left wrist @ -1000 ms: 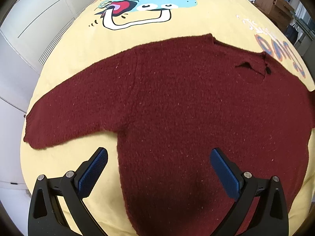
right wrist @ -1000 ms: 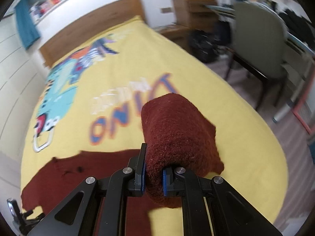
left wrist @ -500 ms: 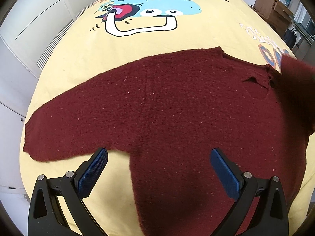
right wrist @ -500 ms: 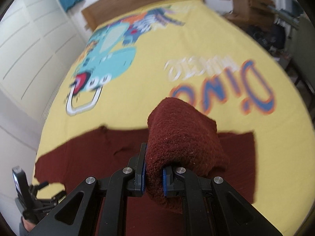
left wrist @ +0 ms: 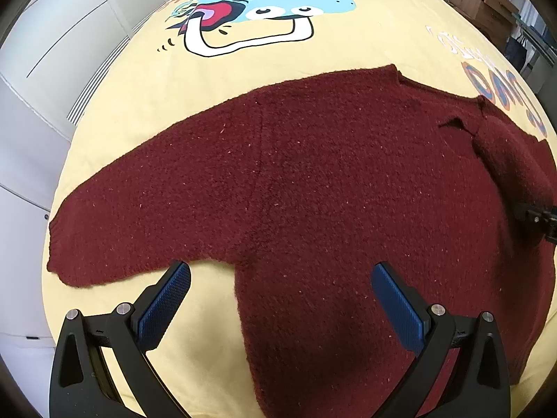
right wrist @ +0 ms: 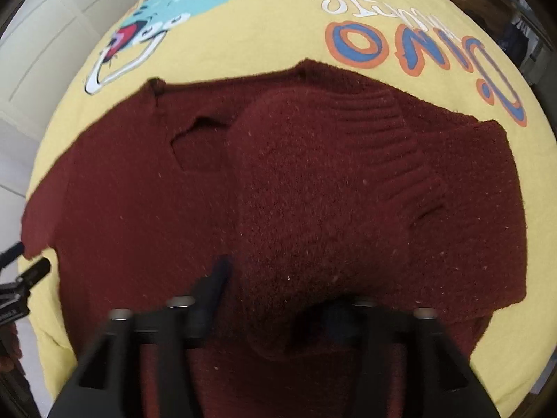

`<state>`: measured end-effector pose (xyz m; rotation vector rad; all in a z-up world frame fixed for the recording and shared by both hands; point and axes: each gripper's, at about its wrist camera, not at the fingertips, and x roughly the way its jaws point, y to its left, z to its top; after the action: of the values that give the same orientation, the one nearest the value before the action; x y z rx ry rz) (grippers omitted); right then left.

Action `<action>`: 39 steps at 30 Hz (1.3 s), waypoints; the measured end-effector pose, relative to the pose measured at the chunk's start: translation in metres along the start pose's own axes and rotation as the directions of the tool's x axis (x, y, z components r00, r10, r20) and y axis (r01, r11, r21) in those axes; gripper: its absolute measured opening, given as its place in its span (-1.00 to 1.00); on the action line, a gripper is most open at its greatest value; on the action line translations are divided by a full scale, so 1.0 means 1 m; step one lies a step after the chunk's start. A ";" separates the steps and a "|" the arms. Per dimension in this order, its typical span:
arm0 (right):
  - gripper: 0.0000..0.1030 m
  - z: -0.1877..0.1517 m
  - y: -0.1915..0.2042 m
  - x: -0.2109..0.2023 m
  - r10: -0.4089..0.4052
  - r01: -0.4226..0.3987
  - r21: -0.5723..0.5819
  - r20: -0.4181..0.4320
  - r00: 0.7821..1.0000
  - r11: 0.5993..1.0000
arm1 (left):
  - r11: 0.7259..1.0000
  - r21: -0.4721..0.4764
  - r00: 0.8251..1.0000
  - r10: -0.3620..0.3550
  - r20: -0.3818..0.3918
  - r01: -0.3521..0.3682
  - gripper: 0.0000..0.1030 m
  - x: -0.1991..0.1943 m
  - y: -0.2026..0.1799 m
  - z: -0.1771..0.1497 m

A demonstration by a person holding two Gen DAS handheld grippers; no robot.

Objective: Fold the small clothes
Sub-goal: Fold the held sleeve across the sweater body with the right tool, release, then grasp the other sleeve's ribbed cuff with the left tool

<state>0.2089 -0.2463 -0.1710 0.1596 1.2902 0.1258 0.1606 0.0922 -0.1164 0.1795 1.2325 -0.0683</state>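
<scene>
Showing only rightward: sleeve (right wrist: 313,181) folded across sweater (left wrist: 278,188).

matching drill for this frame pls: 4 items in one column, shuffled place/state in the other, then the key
Items:
1. left sleeve
2. right sleeve
3. left gripper
4. right gripper

States:
A. folded over the body of the sweater
B. jaws wide open at the sweater's side edge below the armpit
C. spread flat on the yellow bedspread
D. jaws have just been opening, sleeve between them, pads apart

Pairs: 1-C, 2-A, 3-B, 4-D
</scene>
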 end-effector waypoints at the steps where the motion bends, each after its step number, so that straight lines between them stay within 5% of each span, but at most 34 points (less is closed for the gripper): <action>1: 0.50 0.000 -0.001 -0.004 -0.003 0.003 -0.002 0.008 1.000 1.000 | 1.000 0.004 1.000 0.000 0.001 0.000 0.98 0.000 -0.001 0.000; 12: 0.71 -0.035 -0.069 -0.052 -0.078 0.077 0.045 0.036 0.996 0.996 | 0.988 0.138 0.997 -0.070 0.036 0.065 0.98 -0.012 -0.054 0.009; 21: 0.72 -0.069 -0.133 -0.053 -0.101 0.096 0.200 0.013 0.995 0.975 | 0.906 0.399 0.982 -0.178 0.060 0.140 0.98 -0.026 -0.183 0.040; 32: 0.72 -0.080 -0.162 -0.052 -0.086 0.078 0.248 0.020 0.996 0.966 | 0.773 0.634 0.997 -0.060 0.041 0.020 0.98 0.007 -0.322 0.039; 37: 0.72 -0.086 -0.173 -0.052 -0.086 0.079 0.262 0.013 0.996 0.962 | 0.751 0.660 1.000 0.016 0.015 -0.022 0.94 0.036 -0.336 0.038; 39: 0.72 -0.090 -0.176 -0.052 -0.085 0.080 0.269 0.008 0.996 0.960 | 0.751 0.658 0.998 0.061 0.013 -0.054 0.66 0.047 -0.335 0.041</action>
<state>0.1084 -0.4248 -0.1798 0.3375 1.2892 -0.1231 0.1641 -0.2421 -0.1808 0.8417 1.1675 -0.4570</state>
